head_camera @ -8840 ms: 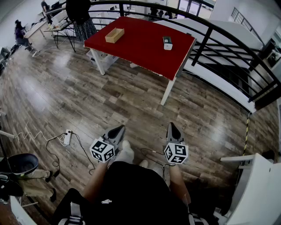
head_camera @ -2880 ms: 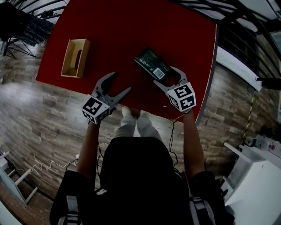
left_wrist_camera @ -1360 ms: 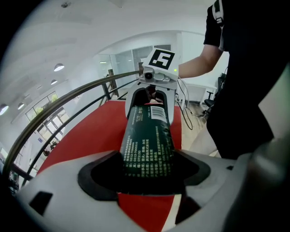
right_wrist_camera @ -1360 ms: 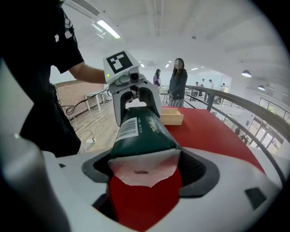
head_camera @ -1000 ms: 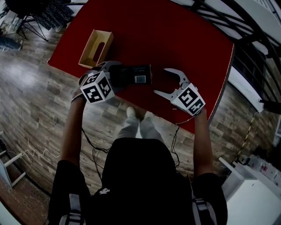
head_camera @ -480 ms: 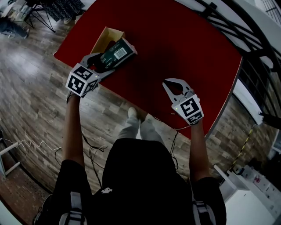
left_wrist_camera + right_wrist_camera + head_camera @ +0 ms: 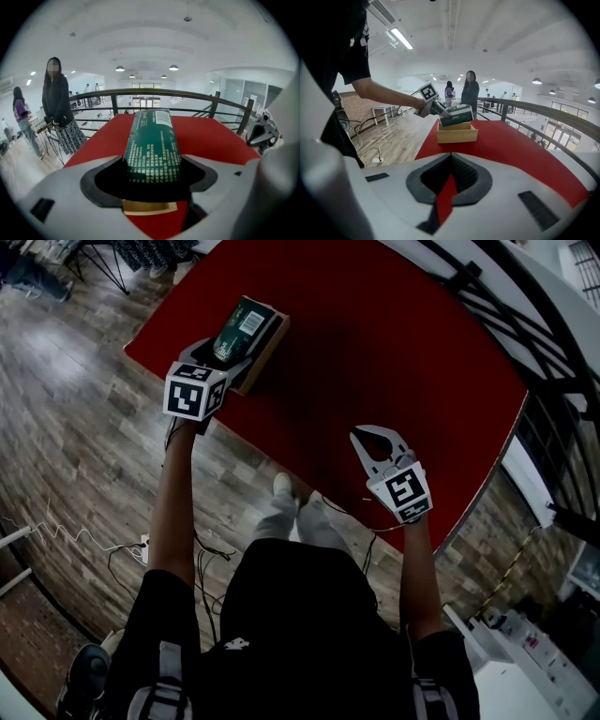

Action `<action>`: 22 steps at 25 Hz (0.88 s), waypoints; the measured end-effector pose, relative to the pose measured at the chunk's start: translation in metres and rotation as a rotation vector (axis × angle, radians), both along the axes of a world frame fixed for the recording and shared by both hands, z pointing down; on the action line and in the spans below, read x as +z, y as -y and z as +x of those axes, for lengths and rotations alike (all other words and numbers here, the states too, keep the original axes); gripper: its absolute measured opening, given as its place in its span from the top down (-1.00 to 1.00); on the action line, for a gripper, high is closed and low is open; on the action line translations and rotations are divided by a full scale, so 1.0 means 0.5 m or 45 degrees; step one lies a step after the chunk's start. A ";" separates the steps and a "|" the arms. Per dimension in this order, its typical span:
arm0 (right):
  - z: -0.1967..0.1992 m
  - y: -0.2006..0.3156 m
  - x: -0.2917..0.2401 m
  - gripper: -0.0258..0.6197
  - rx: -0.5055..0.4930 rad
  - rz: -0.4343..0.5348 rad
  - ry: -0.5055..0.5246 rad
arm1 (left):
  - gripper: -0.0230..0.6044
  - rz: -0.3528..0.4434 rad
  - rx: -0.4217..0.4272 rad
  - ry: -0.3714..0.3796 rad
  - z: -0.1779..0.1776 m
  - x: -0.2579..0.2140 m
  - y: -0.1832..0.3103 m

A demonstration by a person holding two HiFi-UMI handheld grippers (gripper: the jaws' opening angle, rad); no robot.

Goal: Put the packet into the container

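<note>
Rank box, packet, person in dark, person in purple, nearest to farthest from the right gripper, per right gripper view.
From the right gripper:
1. box, ahead near the table's left edge; packet, just above it. Too close to call.
2. person in dark, standing beyond the table's far end.
3. person in purple, farther back, at left.

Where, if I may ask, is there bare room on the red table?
Bare: the table's middle and far side, from the container to the right tool. Crowded: the left corner, where the left tool holds the packet.
</note>
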State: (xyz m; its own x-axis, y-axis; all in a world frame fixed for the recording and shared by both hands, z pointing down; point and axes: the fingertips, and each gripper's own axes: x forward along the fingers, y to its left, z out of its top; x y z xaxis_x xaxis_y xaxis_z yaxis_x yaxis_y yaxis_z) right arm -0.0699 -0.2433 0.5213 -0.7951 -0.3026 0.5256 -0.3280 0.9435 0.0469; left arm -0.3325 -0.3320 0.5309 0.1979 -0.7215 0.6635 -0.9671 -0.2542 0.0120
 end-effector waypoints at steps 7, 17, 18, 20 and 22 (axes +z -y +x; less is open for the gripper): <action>-0.025 0.002 0.021 0.85 -0.009 -0.025 -0.015 | -0.30 -0.103 -0.070 0.041 -0.016 0.059 0.025; -0.064 0.009 0.034 0.85 0.000 -0.049 0.007 | -0.30 -0.216 -0.058 0.027 -0.025 0.148 0.020; -0.068 0.012 0.034 0.85 0.000 -0.048 0.009 | -0.30 -0.213 -0.056 0.014 -0.024 0.150 0.020; -0.077 0.012 0.034 0.85 -0.010 -0.050 0.010 | -0.30 -0.206 -0.039 0.000 -0.023 0.152 0.021; -0.088 0.007 0.035 0.85 -0.025 -0.059 0.012 | -0.31 -0.210 -0.016 0.012 -0.025 0.153 0.019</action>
State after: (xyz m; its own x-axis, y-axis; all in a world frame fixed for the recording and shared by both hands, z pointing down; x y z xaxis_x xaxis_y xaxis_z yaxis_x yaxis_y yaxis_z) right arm -0.1139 -0.2467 0.5388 -0.8057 -0.2623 0.5311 -0.3094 0.9509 0.0003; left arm -0.3450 -0.3417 0.6072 0.1829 -0.6053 0.7747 -0.9705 -0.2373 0.0437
